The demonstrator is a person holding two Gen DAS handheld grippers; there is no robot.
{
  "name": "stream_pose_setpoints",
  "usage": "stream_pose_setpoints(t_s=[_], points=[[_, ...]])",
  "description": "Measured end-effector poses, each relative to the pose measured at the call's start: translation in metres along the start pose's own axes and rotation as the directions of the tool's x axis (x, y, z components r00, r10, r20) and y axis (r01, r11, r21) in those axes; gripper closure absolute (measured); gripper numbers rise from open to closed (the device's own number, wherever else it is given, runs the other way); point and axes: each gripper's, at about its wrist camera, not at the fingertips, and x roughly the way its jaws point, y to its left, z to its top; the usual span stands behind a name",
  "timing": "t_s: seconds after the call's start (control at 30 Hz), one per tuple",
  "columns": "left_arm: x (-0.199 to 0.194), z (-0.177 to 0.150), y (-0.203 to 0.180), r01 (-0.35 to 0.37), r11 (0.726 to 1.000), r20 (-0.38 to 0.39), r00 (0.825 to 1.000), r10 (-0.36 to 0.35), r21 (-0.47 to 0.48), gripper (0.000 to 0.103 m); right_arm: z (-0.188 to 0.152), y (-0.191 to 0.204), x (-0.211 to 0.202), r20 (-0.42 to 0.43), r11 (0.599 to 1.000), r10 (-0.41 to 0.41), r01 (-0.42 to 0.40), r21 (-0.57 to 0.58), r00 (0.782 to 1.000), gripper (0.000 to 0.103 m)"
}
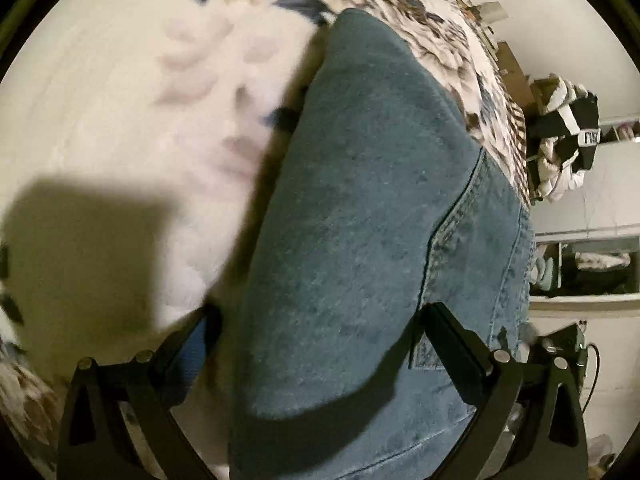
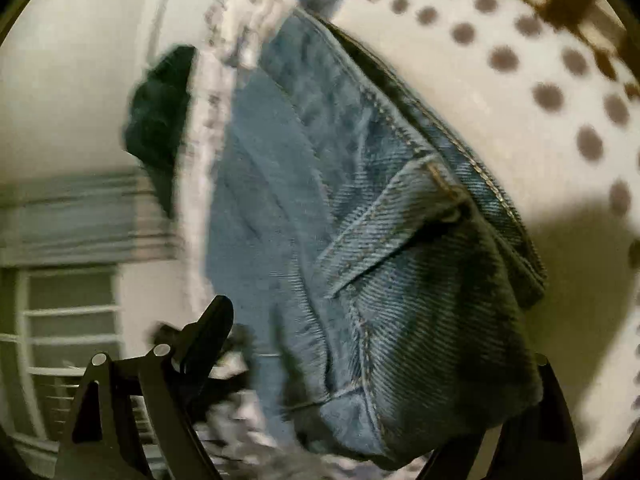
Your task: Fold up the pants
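The blue jeans point(image 1: 360, 240) lie bunched on the floral bedspread point(image 1: 120, 80), draped between the spread fingers of the left gripper point(image 1: 320, 316). They hide the right gripper point(image 2: 376, 360), so its grip is unclear.

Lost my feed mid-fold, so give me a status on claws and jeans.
Left claw open, straddling the jeans. Right claw open too, denim between its fingers. Jeans lie on the floral bedspread. Nothing seen blocking.
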Motion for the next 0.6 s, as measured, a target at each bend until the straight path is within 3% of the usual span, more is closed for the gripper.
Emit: stream_pose_setpoints(t_s=[0.13, 0.17, 0.2, 0.27, 0.33, 0.37, 0.6], points=[[-0.009, -0.009, -0.003, 0.008, 0.999, 0.039, 0.999, -0.01, 0.042, 0.002, -0.003, 0.002, 0.002, 0.032, 1.0, 0.006, -0.006, 0.011, 0.999, 0.017], [-0.012, -0.011, -0.006, 0.017, 0.998, 0.056, 0.998, -0.02, 0.055, 0.007, -0.006, 0.005, 0.0, 0.043, 1.0, -0.013, 0.013, -0.004, 0.999, 0.034], [-0.016, -0.013, -0.011, 0.026, 0.996, 0.084, 0.996, -0.033, 0.08, 0.027, -0.01, 0.008, -0.002, 0.051, 1.0, -0.022, 0.023, -0.019, 0.998, 0.055], [-0.019, -0.013, -0.014, 0.005, 0.994, 0.098, 0.995, -0.016, 0.107, 0.039, -0.013, 0.012, -0.007, 0.066, 0.998, -0.043, 0.045, -0.033, 0.997, 0.062], [-0.025, -0.013, -0.013, 0.018, 0.994, 0.127, 0.991, -0.031, 0.106, 0.063, -0.019, 0.022, -0.011, 0.077, 0.996, -0.063, 0.067, -0.054, 0.995, 0.067], [-0.028, -0.013, -0.013, 0.023, 0.994, 0.133, 0.99, -0.037, 0.106, 0.069, -0.021, 0.026, -0.017, 0.083, 0.995, -0.068, 0.073, -0.061, 0.994, 0.069], [-0.08, -0.008, -0.044, 0.11, 0.986, 0.217, 0.967, -0.136, 0.126, 0.084, -0.012, 0.063, -0.059, 0.098, 0.992, -0.052, 0.063, -0.108, 0.994, 0.073]])
